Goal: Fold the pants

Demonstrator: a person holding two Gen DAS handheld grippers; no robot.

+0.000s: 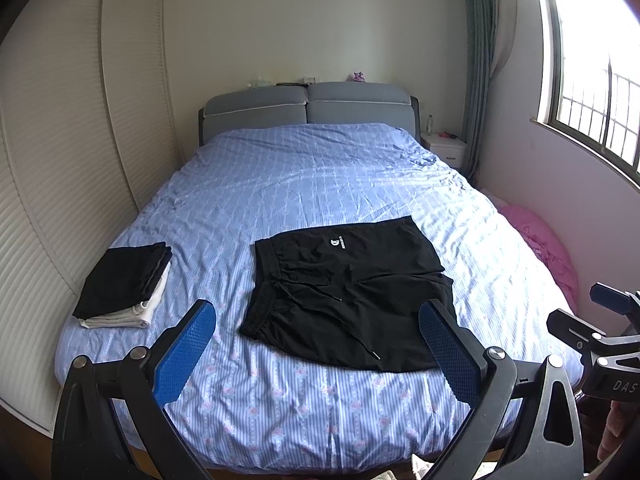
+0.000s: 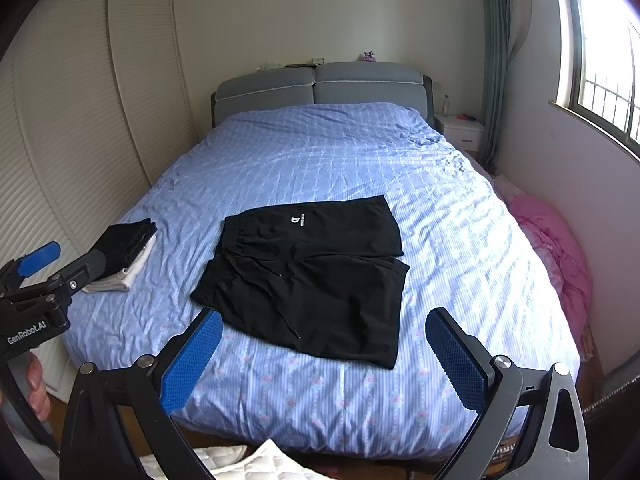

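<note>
Black shorts [image 1: 344,296] lay spread flat near foot of bed [image 1: 320,184], waistband toward stack of folded clothes [image 1: 124,284], ready for folding. Left gripper [image 1: 316,344] and right gripper [image 2: 324,354] hung above bed edge, both spread wide, empty, likely preparing to pinch fabric.

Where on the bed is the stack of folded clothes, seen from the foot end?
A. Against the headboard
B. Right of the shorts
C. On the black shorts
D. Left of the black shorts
D: the stack of folded clothes lies apart, left of the black shorts.
</note>
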